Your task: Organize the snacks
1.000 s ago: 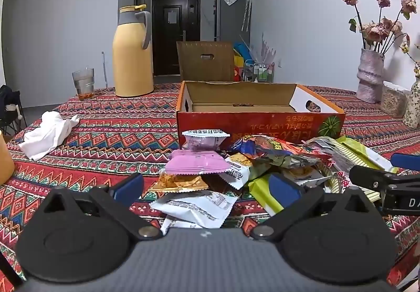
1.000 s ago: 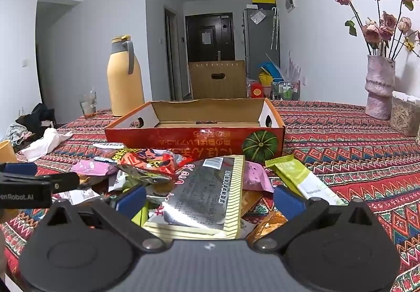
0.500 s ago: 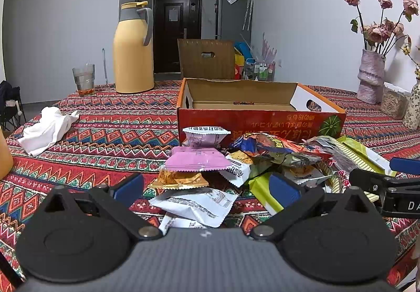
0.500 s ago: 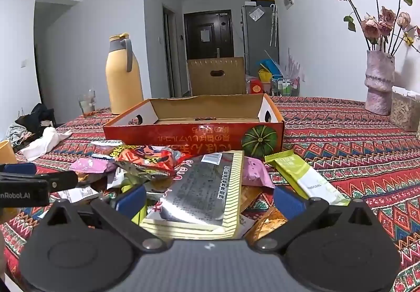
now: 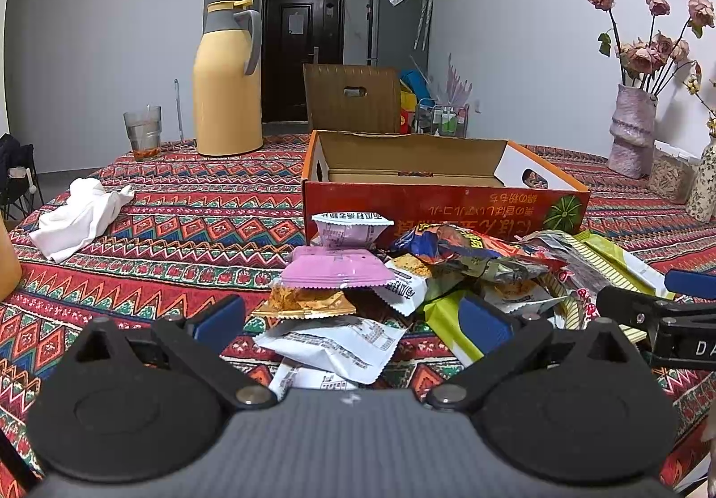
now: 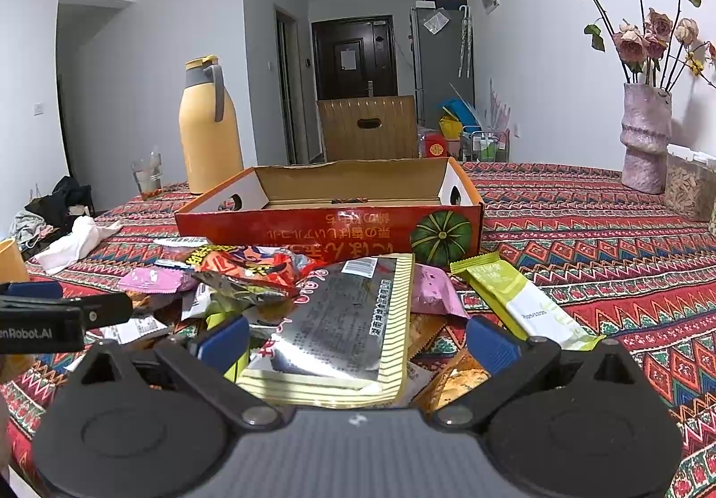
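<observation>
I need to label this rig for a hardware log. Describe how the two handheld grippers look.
Both look alike: a grey ribbed body flanked by two round black discs, with black linkage arms on silver pivot pins leading to blue finger pads. The left gripper appears from the side in the right wrist view as a black bar with white lettering ending "Robot.AI". The right gripper shows white letters "DA" in the left view.

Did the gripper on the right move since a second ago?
Yes, a little. The right gripper crept forward: against the red box, the silver snack packet now sits lower and closer between its open fingers.
</observation>
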Demonstrator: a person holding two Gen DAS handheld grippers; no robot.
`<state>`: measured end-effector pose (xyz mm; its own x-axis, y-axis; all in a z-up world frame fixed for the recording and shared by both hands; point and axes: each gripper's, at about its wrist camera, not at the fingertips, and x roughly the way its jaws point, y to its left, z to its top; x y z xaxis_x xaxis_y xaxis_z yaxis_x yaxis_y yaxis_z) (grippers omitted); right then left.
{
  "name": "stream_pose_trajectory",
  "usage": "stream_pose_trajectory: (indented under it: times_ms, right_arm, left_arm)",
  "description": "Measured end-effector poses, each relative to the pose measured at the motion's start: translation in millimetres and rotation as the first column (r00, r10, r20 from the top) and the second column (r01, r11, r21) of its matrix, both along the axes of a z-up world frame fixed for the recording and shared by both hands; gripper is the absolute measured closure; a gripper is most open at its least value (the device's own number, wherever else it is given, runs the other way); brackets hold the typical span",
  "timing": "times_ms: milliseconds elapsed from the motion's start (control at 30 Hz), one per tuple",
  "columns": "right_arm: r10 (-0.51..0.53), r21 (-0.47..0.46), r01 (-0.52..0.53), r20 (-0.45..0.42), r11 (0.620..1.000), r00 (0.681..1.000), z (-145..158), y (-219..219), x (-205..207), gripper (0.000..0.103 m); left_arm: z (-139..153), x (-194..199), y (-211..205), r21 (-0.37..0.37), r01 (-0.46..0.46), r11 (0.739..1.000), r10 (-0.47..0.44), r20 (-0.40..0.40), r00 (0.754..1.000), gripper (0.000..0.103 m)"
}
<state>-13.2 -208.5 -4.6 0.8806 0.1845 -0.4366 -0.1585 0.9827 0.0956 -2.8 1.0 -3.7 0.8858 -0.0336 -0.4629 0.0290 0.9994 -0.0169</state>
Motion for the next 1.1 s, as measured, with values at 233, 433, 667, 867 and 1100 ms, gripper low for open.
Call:
stream_pose_trajectory:
  times_ms: [233,433,667,867,1100]
  right_arm:
    - [-0.017,-0.005,0.017,-0.002,1.000,1.000,1.1,-1.1,0.1,0.000]
    - [-0.026,-0.009,0.026,0.001,1.000,1.000,3.4,-2.2,-1.0,0.000]
    - [-0.030,-0.010,0.030,0.001,0.999,1.000,3.6,-2.7,-0.8,0.000]
    - [-0.030,-0.008,0.030,-0.001,1.000,1.000,3.4,-4.2,-0.9,0.000]
    - [-0.030,-0.008,0.030,0.000,1.000,1.000,3.2,-4.3,-0.9,0.000]
  left_arm:
    - [-1.1,-1.8,2.6,-0.018,0.005,1.000,-0.005,0.003,1.000,0.000]
    - [-1.6,-2.2,3.9,-0.026,0.010,1.000,-0.010,0.000,1.000,0.000]
    - [-2.4,-1.8,4.3,-0.030,0.008,1.000,-0.008,-0.004,1.000,0.000]
    - [-2.8,-1.6,4.3,-0.032,0.009,0.999,-0.009,-0.004,1.000,0.000]
    - [-3.4,-1.8,3.2,-0.029,0.009,1.000,-0.009,-0.004,1.000,0.000]
